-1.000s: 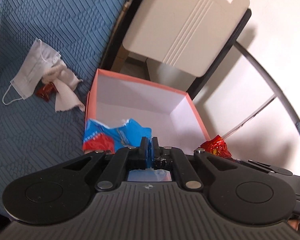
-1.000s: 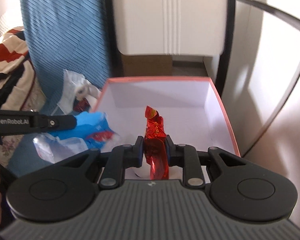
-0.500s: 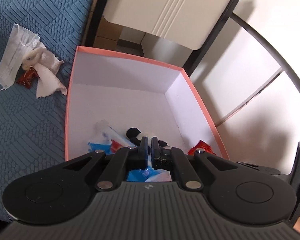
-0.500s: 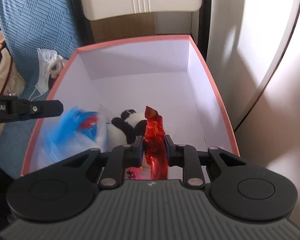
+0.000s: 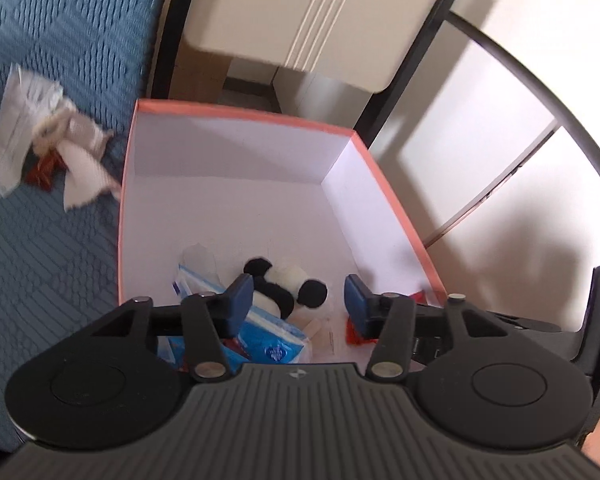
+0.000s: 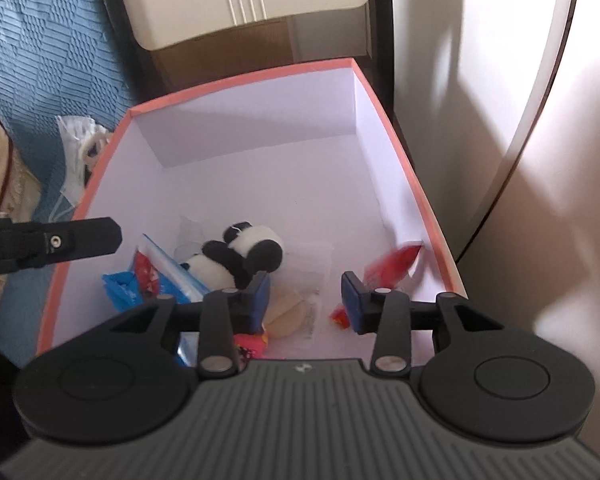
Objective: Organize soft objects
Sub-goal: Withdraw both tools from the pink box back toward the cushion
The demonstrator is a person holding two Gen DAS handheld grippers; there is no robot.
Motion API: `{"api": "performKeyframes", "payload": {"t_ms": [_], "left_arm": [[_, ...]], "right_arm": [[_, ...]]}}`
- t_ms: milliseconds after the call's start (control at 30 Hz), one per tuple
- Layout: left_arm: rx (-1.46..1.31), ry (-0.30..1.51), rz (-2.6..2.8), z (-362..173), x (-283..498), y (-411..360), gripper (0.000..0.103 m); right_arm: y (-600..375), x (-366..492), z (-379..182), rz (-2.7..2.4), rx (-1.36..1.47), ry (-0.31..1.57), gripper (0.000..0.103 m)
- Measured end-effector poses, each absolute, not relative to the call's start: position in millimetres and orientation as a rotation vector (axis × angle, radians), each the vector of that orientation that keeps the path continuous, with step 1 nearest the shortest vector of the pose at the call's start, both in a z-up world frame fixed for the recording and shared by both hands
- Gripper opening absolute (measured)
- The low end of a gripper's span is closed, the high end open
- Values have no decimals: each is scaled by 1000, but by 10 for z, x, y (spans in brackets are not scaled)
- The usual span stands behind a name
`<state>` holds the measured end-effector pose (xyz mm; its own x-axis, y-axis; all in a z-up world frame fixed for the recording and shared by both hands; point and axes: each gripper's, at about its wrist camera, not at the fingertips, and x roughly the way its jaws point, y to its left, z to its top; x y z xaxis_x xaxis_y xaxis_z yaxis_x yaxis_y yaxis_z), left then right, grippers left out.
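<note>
Blue packet (image 5: 272, 344): lies loose in the near-left corner of the box (image 5: 236, 114), beside the panda plush (image 5: 284, 286) — half a second ago it was clamped in the left hand-held gripper (image 5: 298, 300).
Red wrapper (image 6: 392, 266): against the box's right wall, blurred, freshly let go.
Left hand-held gripper: jaws have just been opening, now apart, nothing between the pads.
Right hand-held gripper (image 6: 305, 298): jaws also just opening, apart and empty over the box's near edge.
Meaning: both soft items count as delivered; two fewer to sort.
Left over: face mask (image 5: 18, 120), white cloth (image 5: 82, 160) and a small red wrapper (image 5: 40, 166) in a heap on the blue bed cover (image 5: 52, 260), just beside the box's left wall.
Obstacles: none obvious — the heap overlaps, so picking one piece may drag another.
</note>
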<state>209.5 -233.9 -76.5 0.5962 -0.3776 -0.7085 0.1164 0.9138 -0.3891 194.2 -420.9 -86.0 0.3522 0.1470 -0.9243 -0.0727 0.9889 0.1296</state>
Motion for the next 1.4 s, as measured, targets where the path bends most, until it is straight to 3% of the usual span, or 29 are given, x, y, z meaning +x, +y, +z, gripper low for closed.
{"api": "performKeyframes", "payload": {"t_ms": [800,1400], "left_arm": [[-268,607,-256,365,1393,-1563,59],[-301,511,-159,337,1089,-912,59]], "right_arm": [[-3585,1757,240,181,72,958,42],[-2856,1509,340,273,-8,937,42]]}}
